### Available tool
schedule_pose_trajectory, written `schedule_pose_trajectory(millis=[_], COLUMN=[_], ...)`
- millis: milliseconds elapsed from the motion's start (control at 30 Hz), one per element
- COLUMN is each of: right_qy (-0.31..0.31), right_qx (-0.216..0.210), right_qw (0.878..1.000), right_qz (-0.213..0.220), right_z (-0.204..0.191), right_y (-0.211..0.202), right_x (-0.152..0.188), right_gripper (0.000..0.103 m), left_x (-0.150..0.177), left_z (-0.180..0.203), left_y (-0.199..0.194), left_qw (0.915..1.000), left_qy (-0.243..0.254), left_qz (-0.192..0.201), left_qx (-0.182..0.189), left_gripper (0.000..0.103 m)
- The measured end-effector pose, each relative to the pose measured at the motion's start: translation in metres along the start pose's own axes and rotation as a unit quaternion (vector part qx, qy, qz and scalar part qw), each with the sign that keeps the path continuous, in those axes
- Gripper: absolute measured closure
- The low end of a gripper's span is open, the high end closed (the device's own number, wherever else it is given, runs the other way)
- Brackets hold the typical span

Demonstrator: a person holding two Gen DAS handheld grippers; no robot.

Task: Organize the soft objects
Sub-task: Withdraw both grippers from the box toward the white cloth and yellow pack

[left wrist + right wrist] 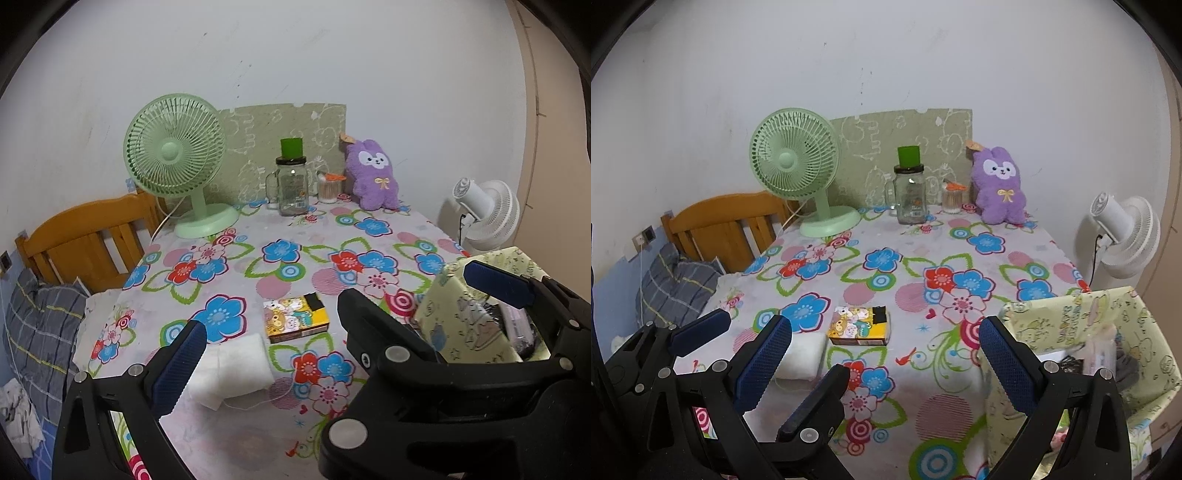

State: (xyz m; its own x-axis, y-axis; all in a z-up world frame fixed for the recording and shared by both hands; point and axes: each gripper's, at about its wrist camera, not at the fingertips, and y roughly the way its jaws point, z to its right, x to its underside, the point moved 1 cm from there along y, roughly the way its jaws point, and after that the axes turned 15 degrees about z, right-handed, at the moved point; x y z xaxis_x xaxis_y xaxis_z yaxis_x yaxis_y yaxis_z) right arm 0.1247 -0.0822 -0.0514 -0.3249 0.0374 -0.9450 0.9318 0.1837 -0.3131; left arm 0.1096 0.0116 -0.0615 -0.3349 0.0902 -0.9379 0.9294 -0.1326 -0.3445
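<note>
the left tongs [332, 339] are spread wide above the counter [258, 435] with its flowered cloth, pinching nothing. a white folded towel [236, 365] lies just beside the left finger, and a yellow cartoon packet [295, 321] sits past it. the right tongs [886, 365] are also spread and empty, their right finger by the wall of a pale yellow fabric box [1071, 321] at the counter's right edge. a purple plush bunny [373, 173] sits at the far edge against the wall, near a glass jar [291, 184] and a green fan [177, 162].

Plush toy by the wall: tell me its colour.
Purple plush, white face patch, small yellow bow on its chest. Clearest in the right wrist view.
</note>
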Motion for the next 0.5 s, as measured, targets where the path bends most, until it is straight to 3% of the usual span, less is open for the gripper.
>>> schedule_pose_trajectory(millis=[500], right_qy=[-0.003], right_qx=[-0.005], right_qw=[0.999], right_qz=[-0.036], right_z=[-0.011], right_y=[0.047], right_x=[0.013], right_gripper=[0.001], left_x=[0.015], left_z=[-0.027], left_y=[0.036], left_qw=[0.9989], left_qy=[-0.02], left_qz=[-0.035], left_qx=[-0.022], left_gripper=[0.002])
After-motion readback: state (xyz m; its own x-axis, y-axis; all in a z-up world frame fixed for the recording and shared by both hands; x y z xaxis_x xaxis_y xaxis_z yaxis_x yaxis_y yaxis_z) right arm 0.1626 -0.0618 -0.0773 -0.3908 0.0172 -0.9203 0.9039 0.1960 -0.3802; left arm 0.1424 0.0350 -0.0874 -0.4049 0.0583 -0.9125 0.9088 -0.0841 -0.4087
